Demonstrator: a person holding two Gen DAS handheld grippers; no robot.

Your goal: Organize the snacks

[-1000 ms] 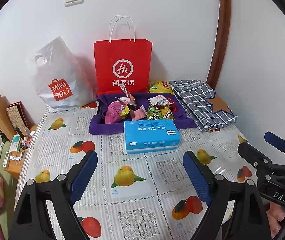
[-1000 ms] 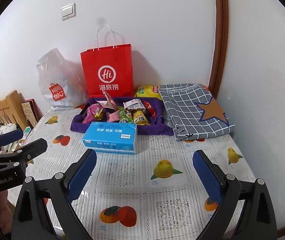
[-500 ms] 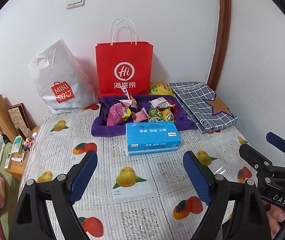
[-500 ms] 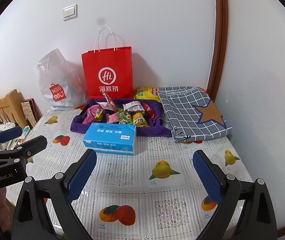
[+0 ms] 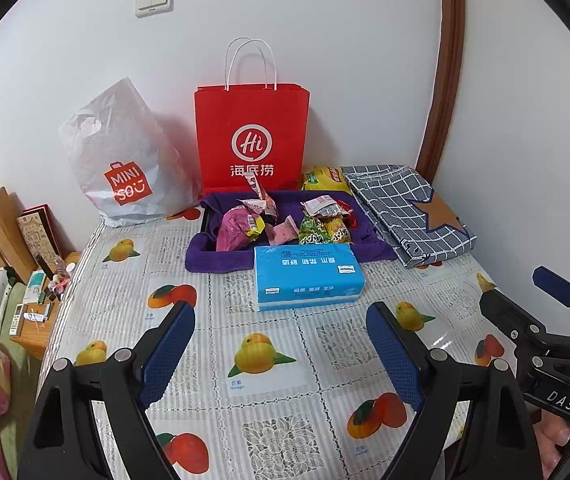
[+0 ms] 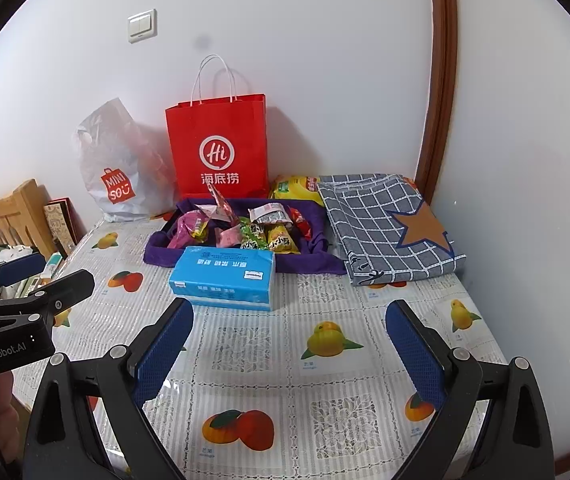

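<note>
A purple cloth-lined tray [image 5: 205,252] [image 6: 157,254] at the back of the table holds several wrapped snacks: a pink packet [image 5: 233,233] [image 6: 187,232], green and yellow packets [image 5: 323,230] [image 6: 269,238]. A yellow snack bag [image 5: 323,178] [image 6: 295,189] lies behind the tray. My left gripper [image 5: 281,354] is open and empty over the near table. My right gripper [image 6: 291,350] is open and empty too. Each shows at the edge of the other's view, the right one [image 5: 525,300] and the left one [image 6: 49,276].
A blue tissue pack [image 5: 309,276] [image 6: 225,276] lies in front of the tray. A red paper bag [image 5: 251,140] [image 6: 219,146] and a white Miniso bag [image 5: 125,160] [image 6: 119,172] stand against the wall. A folded checked cloth [image 5: 405,208] [image 6: 389,224] lies at the right. Bedside clutter [image 5: 41,292] is left.
Both grippers have drawn back a little and risen; the tray and bags look slightly smaller and lower in view. Jaws stay open.
</note>
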